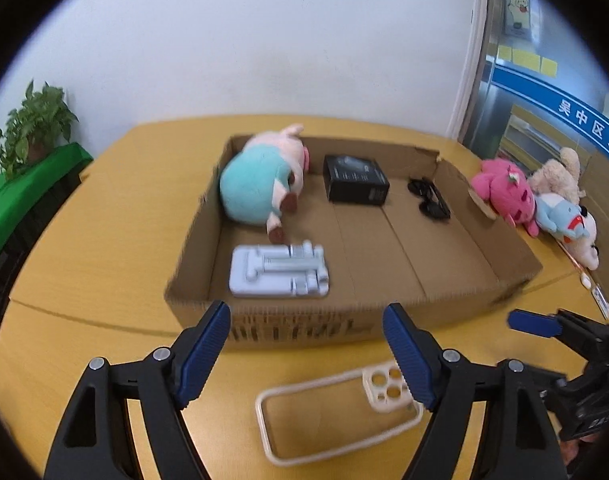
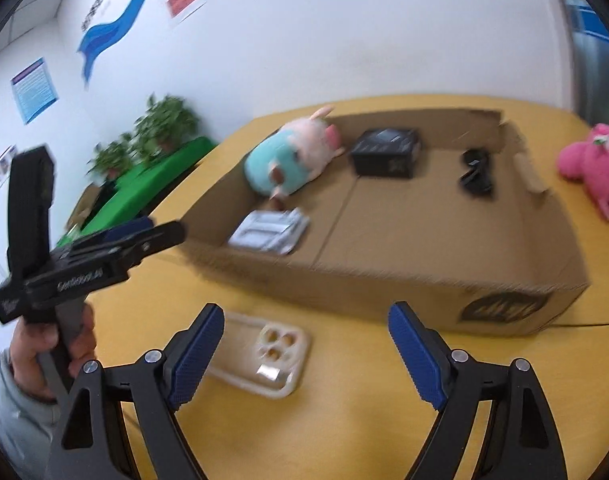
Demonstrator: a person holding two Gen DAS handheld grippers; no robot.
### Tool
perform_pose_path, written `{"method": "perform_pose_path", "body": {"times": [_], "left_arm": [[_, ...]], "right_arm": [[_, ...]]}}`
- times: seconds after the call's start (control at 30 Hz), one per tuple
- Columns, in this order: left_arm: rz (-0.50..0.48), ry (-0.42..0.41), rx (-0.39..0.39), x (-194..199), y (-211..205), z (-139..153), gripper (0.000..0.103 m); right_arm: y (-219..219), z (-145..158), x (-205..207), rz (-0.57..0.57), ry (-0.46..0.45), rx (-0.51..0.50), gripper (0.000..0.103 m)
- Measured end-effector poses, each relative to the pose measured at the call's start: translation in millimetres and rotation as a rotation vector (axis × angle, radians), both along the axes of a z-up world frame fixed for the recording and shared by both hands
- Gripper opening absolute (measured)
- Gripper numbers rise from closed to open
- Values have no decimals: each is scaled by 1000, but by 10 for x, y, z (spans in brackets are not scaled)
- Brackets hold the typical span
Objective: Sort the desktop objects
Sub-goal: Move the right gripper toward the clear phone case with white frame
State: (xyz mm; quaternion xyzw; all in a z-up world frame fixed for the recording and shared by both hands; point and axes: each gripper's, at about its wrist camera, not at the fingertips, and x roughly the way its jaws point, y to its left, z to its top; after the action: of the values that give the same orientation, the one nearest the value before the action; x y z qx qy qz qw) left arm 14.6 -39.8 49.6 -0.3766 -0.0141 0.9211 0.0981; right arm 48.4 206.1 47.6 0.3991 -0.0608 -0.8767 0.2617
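The phone case [image 1: 338,416] lies flat on the bench [image 1: 104,216], just in front of the cardboard box [image 1: 444,312] and outside it. By its look it is light, thin and springy: an empty shell with a clear back and a pale rim, likely slick on the flat face and apt to flex if squeezed across its width. The safest hold seems to be the rim on one long side, or pinching across the stiffer camera-cutout end [image 1: 388,384]. In the left wrist view its long axis runs from lower left to upper right, the cutout end toward the box.

The left tool [image 1: 306,354] hangs open above the case, gripping nothing. The right tool [image 2: 304,354] is open and empty too, the case just by its left finger [image 2: 196,356].
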Motion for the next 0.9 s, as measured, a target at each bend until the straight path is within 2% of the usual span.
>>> {"method": "perform_pose_path", "body": {"times": [0.13, 0.3, 0.47, 0.57, 0.73, 0.9], "left_arm": [[-14, -68, -4, 132, -96, -248, 79], [-54, -206, 114, 109, -243, -600, 79], [-71, -309, 162, 3, -258, -906, 79], [-74, -337, 202, -43, -264, -1023, 79], [-74, -323, 195, -93, -250, -1030, 79], [-77, -328, 244, -119, -302, -1015, 79]], "right_arm": [[-248, -310, 25, 88, -101, -4, 85], [-477, -593, -13, 173, -184, -21, 85], [-541, -803, -106, 206, -232, -31, 85], [-557, -881, -181, 230, -237, -37, 85], [-592, -903, -239, 248, -224, -49, 85], [-543, -918, -283, 246, -226, -94, 85]]}}
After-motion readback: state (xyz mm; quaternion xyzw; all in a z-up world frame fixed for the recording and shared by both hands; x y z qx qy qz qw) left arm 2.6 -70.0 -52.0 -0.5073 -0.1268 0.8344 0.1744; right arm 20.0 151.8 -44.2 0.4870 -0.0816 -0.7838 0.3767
